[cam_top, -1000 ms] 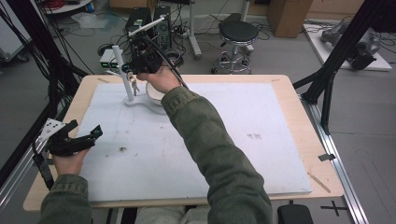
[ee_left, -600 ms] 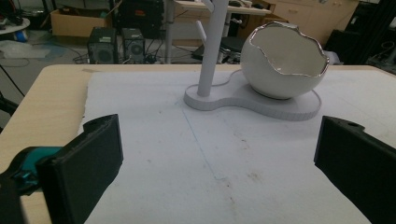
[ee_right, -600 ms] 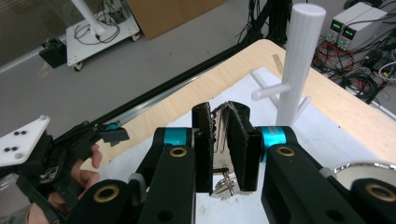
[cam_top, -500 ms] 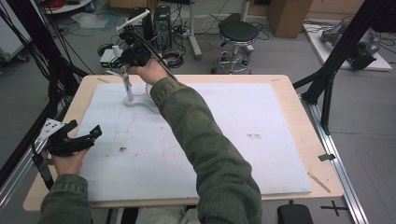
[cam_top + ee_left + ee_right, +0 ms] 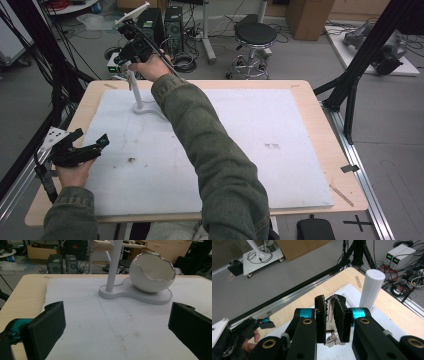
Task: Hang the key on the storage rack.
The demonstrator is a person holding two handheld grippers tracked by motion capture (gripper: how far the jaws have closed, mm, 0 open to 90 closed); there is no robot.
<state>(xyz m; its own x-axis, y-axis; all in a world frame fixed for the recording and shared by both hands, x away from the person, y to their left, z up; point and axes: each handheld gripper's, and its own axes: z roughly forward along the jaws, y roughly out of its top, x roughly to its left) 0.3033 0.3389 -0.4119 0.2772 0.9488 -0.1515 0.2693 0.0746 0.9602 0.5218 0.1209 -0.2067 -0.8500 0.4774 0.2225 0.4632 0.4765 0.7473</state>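
Resting on the near left of the tabletop [image 5: 310, 105]: the left tool [image 5: 82, 150], in the person's left hand [image 5: 72, 172], jaws spread wide with nothing between them, over the white mat [image 5: 260, 150].

Stand [image 5: 113, 267]: white post on a flat white base [image 5: 140, 296], at the far left of the mat. Upright.

Bowl [image 5: 152, 272]: white, shaped like a cracked eggshell with a silvery rim, sitting on the base just beside the post, open side tilted up.

Right tool [image 5: 330, 312]: raised near the top of the post at the far left edge, held by the right hand [image 5: 150, 67] with the arm stretched across the mat. Jaws clenched on a key [image 5: 332, 336]; its metal blade runs up between the pads and its bow and ring show below them. Post top stands just beside the tool in the right gripper view.

Floor beyond: stool [image 5: 255, 37], computer towers [image 5: 172, 22], cables.
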